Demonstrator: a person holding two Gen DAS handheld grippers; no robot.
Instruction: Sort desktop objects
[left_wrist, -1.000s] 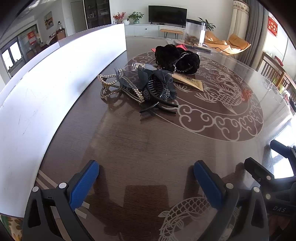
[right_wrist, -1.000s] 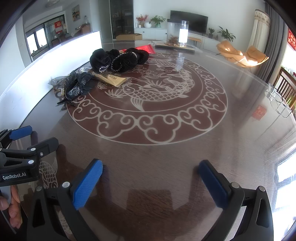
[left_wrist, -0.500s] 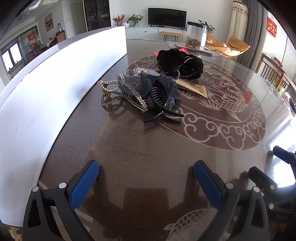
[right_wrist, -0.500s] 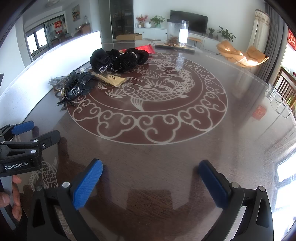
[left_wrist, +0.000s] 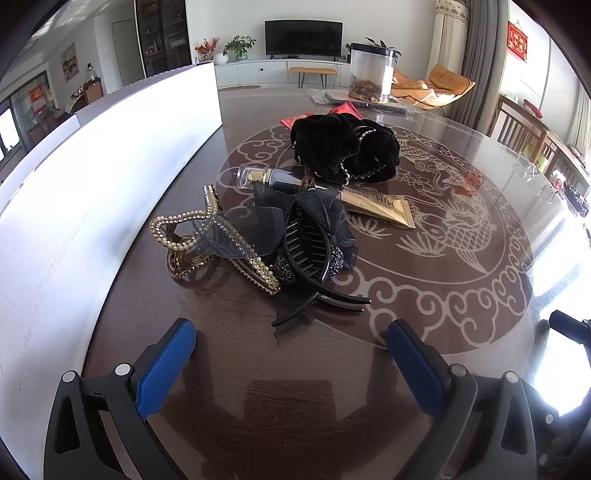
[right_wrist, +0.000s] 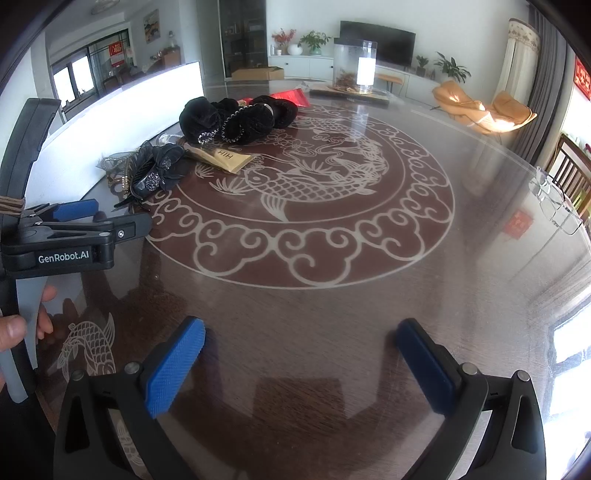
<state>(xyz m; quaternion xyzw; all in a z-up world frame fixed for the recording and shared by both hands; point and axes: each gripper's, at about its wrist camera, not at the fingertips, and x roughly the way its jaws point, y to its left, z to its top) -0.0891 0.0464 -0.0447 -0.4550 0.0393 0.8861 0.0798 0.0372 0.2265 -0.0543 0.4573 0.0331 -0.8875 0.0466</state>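
A pile of hair accessories lies on the dark table. A black bow claw clip (left_wrist: 310, 243) lies nearest my left gripper (left_wrist: 291, 350), which is open and empty just in front of it. A gold pearl clip (left_wrist: 207, 240) lies left of it. Behind are a small clear-capped bottle (left_wrist: 269, 176), a gold sachet (left_wrist: 376, 208) and black velvet scrunchies (left_wrist: 343, 147). My right gripper (right_wrist: 301, 354) is open and empty over bare table, far from the pile (right_wrist: 155, 173). The left gripper (right_wrist: 74, 229) shows at its left.
A long white box wall (left_wrist: 92, 166) runs along the table's left side. A clear jar (left_wrist: 371, 74) and red packets (left_wrist: 343, 109) stand at the far end. Glasses (right_wrist: 554, 199) lie at the right. The table (right_wrist: 332, 258) has a carp pattern under glass.
My left gripper has moved forward toward the pile of hair clips, which now looks larger and closer. My right gripper has stayed still.
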